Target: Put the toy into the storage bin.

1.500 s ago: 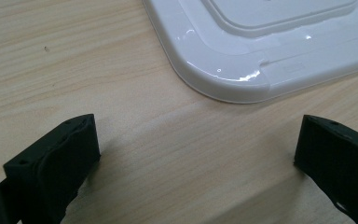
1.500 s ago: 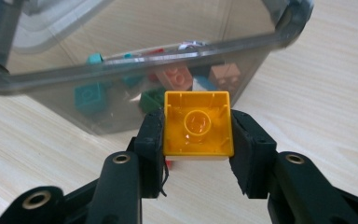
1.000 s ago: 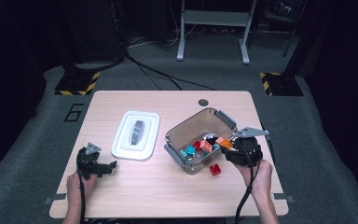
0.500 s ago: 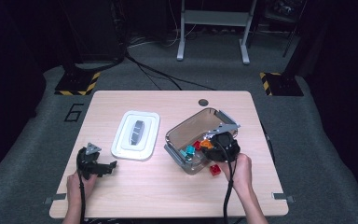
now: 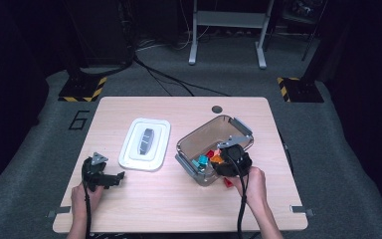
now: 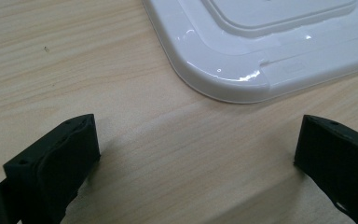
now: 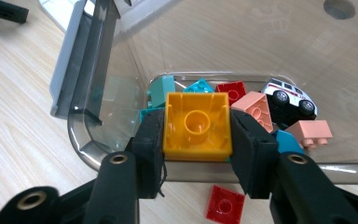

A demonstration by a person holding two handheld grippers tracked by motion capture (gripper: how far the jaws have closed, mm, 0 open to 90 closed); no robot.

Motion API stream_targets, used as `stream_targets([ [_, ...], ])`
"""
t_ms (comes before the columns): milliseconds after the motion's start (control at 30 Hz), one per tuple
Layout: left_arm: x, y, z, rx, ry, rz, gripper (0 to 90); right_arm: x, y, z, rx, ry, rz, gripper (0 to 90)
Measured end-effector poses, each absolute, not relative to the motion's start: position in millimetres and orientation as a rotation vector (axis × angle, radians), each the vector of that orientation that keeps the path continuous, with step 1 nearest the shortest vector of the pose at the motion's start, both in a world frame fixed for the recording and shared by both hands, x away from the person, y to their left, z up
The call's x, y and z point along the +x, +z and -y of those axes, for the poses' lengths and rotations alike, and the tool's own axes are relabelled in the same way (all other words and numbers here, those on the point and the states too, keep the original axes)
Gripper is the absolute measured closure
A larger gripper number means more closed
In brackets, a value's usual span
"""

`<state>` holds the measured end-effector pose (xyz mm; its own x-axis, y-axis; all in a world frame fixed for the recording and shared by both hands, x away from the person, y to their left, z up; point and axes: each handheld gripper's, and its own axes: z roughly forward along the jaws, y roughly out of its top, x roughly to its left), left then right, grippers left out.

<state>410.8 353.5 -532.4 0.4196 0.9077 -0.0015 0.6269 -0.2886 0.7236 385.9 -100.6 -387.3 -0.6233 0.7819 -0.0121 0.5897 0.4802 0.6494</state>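
Here, the right claw [image 7: 197, 140] grips a plain, unlabelled yellow brick [image 7: 197, 126].

The high view looks forward and down from above the person's side, taking in the whole table [image 5: 129, 209] from a distance. The left gripper view sits very close to the tabletop, looking along its jaws – just beyond them lies a corner of the white lid [image 6: 242, 56], also seen from above [image 5: 145, 144]. The right gripper view looks closely down over its jaws into the clear bin [image 7: 98, 93] – the same bin [image 5: 199, 137] appears from above.
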Motion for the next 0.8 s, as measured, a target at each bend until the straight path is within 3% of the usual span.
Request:
stream_targets([
  [133,410.8,-532.4,-353.4,2.023,0.553,-1.295,0.0,384.1,-385.5,101.5,1.164,0.888,-2.417,48.3],
  [433,410.8,-532.4,-353.5,2.022,0.553,-1.295,0.0,371.7,-379.7,116.9,1.188,0.955,-2.364,19.8],
  [800,410.8,-532.4,-353.4,2.022,0.553,-1.295,0.0,356.1,-409.2,148.6,1.275,0.942,-2.321,6.1],
])
